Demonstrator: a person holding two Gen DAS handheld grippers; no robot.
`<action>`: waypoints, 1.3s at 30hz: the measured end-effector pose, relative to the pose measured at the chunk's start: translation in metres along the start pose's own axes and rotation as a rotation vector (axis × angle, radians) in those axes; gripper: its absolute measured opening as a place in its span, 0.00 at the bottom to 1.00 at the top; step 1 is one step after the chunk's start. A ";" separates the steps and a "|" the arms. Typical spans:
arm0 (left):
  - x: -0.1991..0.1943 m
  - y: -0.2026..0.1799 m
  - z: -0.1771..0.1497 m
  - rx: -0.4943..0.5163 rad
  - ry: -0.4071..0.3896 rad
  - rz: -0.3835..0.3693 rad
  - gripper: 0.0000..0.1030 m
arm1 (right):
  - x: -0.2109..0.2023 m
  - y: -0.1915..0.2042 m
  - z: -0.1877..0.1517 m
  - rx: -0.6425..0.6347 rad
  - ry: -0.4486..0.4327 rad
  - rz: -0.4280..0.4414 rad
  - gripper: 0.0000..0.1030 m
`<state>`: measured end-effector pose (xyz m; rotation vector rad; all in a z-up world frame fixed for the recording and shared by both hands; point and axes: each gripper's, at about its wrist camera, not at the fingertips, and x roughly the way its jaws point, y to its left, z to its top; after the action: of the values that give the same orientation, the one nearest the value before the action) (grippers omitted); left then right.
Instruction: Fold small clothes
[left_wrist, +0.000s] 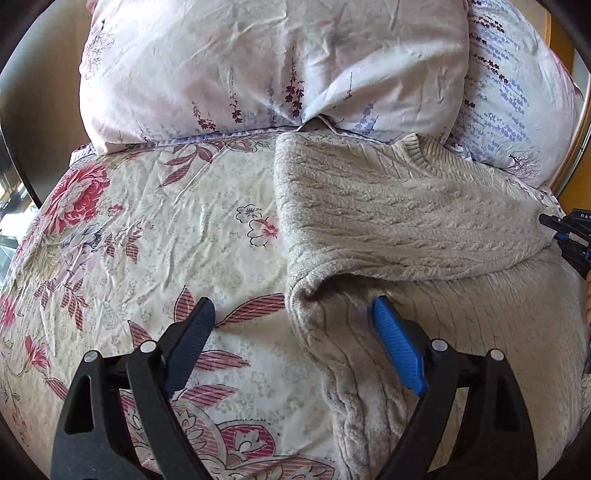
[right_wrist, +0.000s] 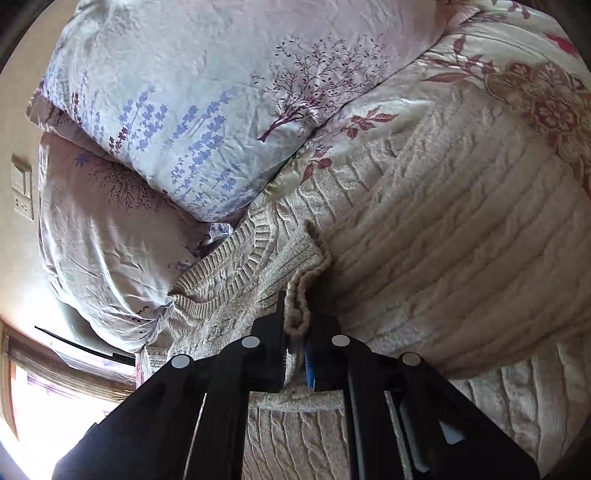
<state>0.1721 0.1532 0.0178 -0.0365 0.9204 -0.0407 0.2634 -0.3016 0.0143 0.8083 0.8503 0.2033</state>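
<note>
Right gripper (right_wrist: 295, 354) pinches the beige sweater (left_wrist: 388, 221), collar toward the pillows (left_wrist: 258, 66); left gripper (left_wrist: 293, 314) gapes.

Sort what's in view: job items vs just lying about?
Job:
sweater, part folded
left tongs, open above its edge
right tongs, shut on a sweater fold

Lying about:
pillows
floral bedspread
wall socket

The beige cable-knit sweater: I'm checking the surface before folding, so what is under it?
The sweater lies on a floral bedsheet, its collar end against the lavender-print pillows. A folded-over layer rests on its ribbed lower part. What's beneath the knit itself is covered.
</note>
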 end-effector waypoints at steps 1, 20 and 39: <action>0.001 0.000 0.001 0.002 -0.001 0.006 0.84 | -0.002 0.004 0.002 -0.017 -0.016 0.004 0.07; 0.011 0.034 0.017 -0.180 -0.004 0.024 0.85 | -0.027 -0.035 -0.013 0.074 -0.039 -0.020 0.09; -0.029 0.012 0.017 0.020 -0.060 0.213 0.98 | -0.135 -0.067 0.009 -0.043 -0.222 -0.143 0.26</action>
<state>0.1687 0.1665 0.0504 0.0788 0.8593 0.1477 0.1709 -0.4150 0.0501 0.7121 0.6884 0.0052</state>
